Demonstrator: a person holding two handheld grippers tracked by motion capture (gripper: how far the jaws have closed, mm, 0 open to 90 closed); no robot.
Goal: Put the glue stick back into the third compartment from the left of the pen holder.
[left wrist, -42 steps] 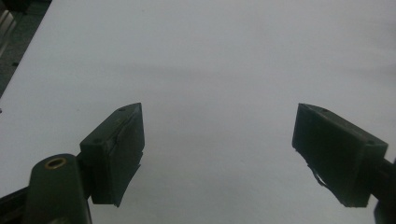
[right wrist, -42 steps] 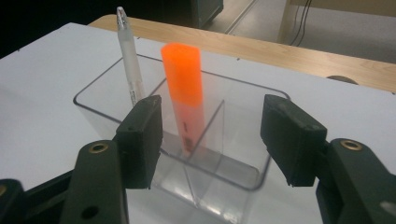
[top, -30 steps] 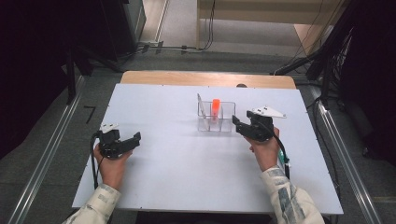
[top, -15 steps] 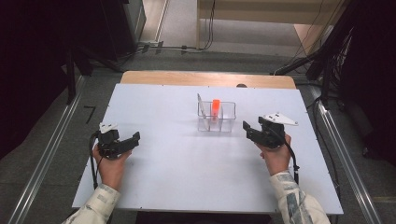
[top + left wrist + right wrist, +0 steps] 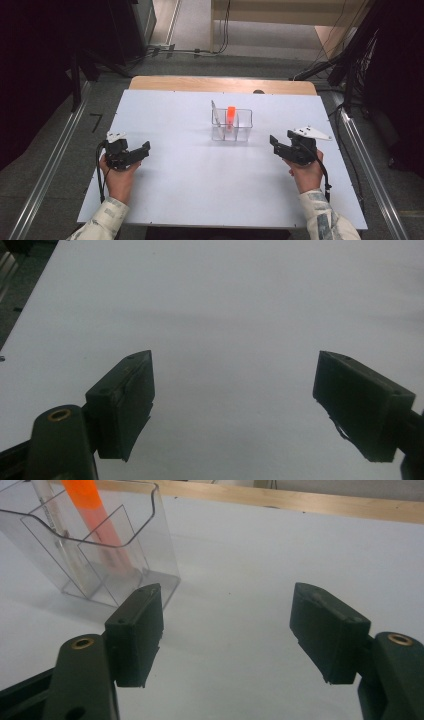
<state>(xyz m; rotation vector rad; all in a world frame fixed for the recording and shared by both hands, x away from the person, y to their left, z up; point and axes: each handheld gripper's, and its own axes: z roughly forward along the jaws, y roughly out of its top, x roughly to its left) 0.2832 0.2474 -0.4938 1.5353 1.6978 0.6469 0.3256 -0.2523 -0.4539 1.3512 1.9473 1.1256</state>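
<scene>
Standing upright in the clear holder (image 5: 232, 126), the orange marker (image 5: 231, 116) is left alone: the right gripper (image 5: 278, 145) has been drawn away to its right, jaws just widened and empty. The left gripper (image 5: 141, 151) is held wide, well apart.

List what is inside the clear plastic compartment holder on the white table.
The clear plastic compartment holder contains an orange marker-like stick standing tilted and a thin clear tube beside it. Their lower ends blur through the plastic walls; whether both share a compartment is unclear.
</scene>
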